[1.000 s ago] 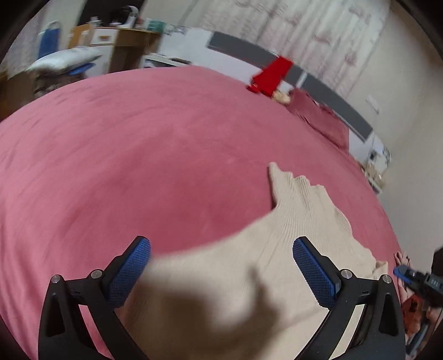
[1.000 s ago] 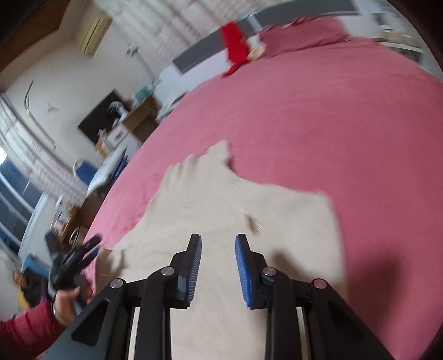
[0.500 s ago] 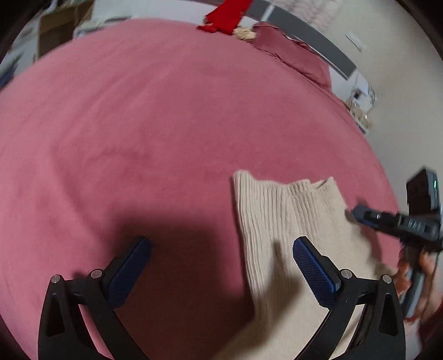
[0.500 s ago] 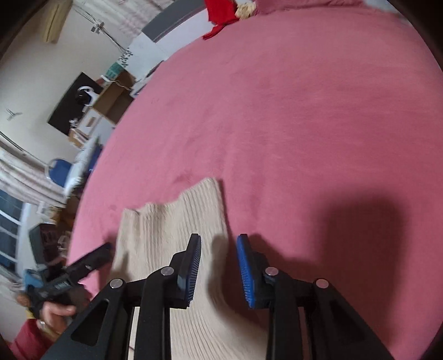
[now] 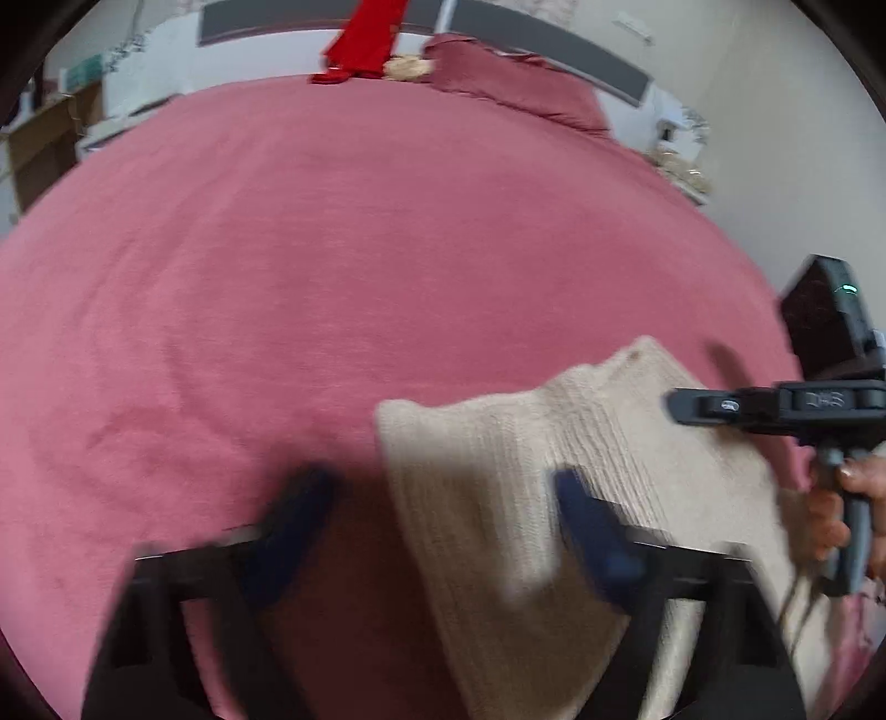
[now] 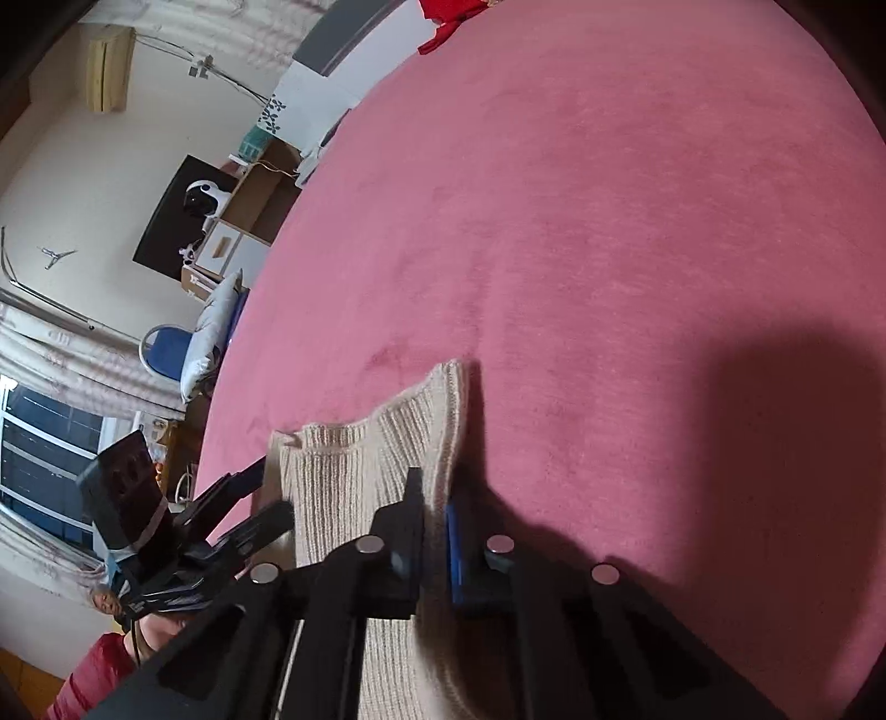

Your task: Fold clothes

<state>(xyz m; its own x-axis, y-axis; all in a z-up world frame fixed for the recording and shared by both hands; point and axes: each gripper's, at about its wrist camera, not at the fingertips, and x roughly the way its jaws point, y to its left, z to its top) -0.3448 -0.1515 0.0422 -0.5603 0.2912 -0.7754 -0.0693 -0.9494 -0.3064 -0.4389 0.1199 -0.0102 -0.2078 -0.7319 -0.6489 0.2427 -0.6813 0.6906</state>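
Bedspread [image 5: 332,266] is pink, with a red cloth [image 5: 360,44] at the headboard, and a desk [image 6: 249,210] and blue chair [image 6: 166,349] by the wall. Cream sweater [image 5: 498,498] lies folded at the near edge. Left gripper [image 5: 443,531] is blurry, spread wide over it. Right gripper [image 6: 434,531] is pinched narrow on the sweater's edge. Compared with half a second ago, the left gripper sits further over the knit.

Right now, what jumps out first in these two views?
The cream knit sweater, folded narrow on the big pink bedspread. The right gripper looks pinched on its right edge; the left gripper is blurred and open. A red garment lies near the headboard.
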